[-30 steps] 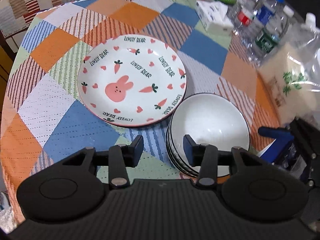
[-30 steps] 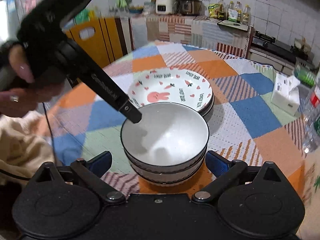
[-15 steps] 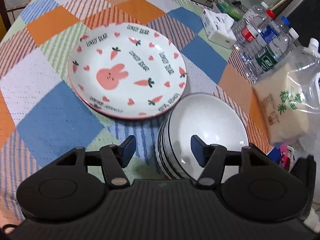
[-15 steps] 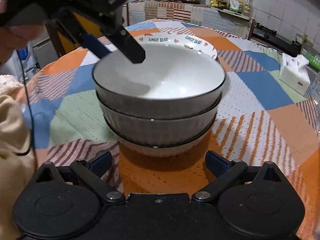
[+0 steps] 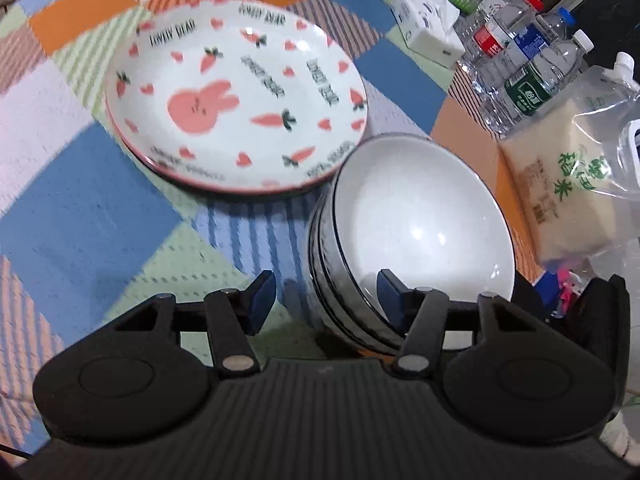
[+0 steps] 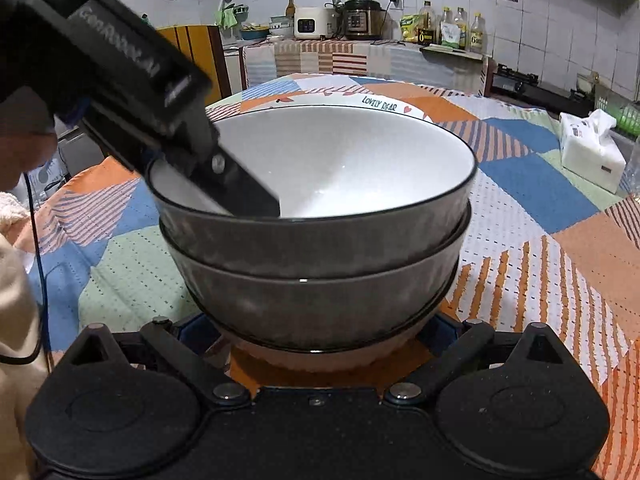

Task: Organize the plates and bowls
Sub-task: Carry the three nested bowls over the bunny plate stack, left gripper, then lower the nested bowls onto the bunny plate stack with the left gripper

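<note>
A stack of grey bowls with white insides (image 5: 420,224) stands on the patchwork tablecloth, and fills the right wrist view (image 6: 316,216). Behind it sits a white plate with a pink rabbit and carrots (image 5: 236,108); only its rim shows in the right wrist view (image 6: 380,105). My left gripper (image 5: 326,294) is open and straddles the top bowl's near rim, one finger inside the bowl, one outside. My right gripper (image 6: 316,334) is open wide, its fingers on either side of the stack's base, the tips hidden under the bowls.
A tissue box (image 5: 428,32), several water bottles (image 5: 524,64) and a clear bag of rice (image 5: 568,184) crowd the table's right side. A kitchen counter with appliances (image 6: 360,20) lies beyond the table. The person's sleeve (image 6: 16,320) is at the left.
My left gripper has opened wider and come down onto the top bowl's rim. My right gripper has moved in low, its fingers now flanking the stack's base.
</note>
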A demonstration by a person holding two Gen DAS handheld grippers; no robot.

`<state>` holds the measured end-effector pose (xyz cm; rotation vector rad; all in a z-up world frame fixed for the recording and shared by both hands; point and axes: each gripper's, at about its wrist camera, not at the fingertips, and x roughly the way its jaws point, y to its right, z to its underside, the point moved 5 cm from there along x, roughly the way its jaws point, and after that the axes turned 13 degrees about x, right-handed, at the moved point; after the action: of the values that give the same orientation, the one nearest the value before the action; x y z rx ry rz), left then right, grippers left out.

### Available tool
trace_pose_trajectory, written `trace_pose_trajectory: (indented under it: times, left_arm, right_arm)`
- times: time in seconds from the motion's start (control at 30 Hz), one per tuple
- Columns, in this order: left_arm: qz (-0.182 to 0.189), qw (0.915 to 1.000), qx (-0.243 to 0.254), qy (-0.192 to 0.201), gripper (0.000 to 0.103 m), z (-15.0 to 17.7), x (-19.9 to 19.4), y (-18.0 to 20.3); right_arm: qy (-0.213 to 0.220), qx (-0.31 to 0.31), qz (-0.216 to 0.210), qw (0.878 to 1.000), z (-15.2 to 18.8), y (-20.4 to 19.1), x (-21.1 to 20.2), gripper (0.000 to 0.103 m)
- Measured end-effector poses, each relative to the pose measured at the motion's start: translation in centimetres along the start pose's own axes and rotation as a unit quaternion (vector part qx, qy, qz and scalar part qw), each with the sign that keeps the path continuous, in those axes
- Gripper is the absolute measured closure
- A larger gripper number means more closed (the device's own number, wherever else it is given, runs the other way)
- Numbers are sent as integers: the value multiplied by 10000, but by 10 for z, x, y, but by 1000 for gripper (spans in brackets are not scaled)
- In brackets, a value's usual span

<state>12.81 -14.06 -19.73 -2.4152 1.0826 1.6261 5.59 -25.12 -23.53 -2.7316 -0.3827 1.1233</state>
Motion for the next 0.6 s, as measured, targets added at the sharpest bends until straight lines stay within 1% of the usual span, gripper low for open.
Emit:
trace_pose_trajectory:
  times: [0.1, 0.13, 0.17, 0.2, 0.33, 0.47, 0.6]
  left_arm:
    - [132, 9999, -109, 26, 49, 2, 3, -2]
    - [189, 9997, -135, 61, 53, 2, 4, -2]
    - [267, 9995, -166, 83, 59, 2, 5, -3]
    - [364, 9990, -231, 99, 60, 2, 5, -4]
    - [409, 9985, -334, 128, 61, 2, 6, -5]
    - [347, 9991, -114, 207, 61, 5, 4, -1]
    - [276, 9994, 168, 109, 61, 7, -1, 4]
  right_arm:
    - [15, 32, -1, 10000, -2, 0, 1, 3]
    - [10, 48, -10, 10000, -2, -1, 0, 3]
    - [10, 58, -25, 10000, -2, 0, 0, 3]
    - [17, 57, -42, 10000, -2, 0, 0, 3]
    - [34, 16, -45, 10000, -5, 1, 5, 3]
    - [34, 43, 15, 10000, -5, -1, 6, 3]
    - [22, 14, 25, 10000, -3, -5, 3, 4]
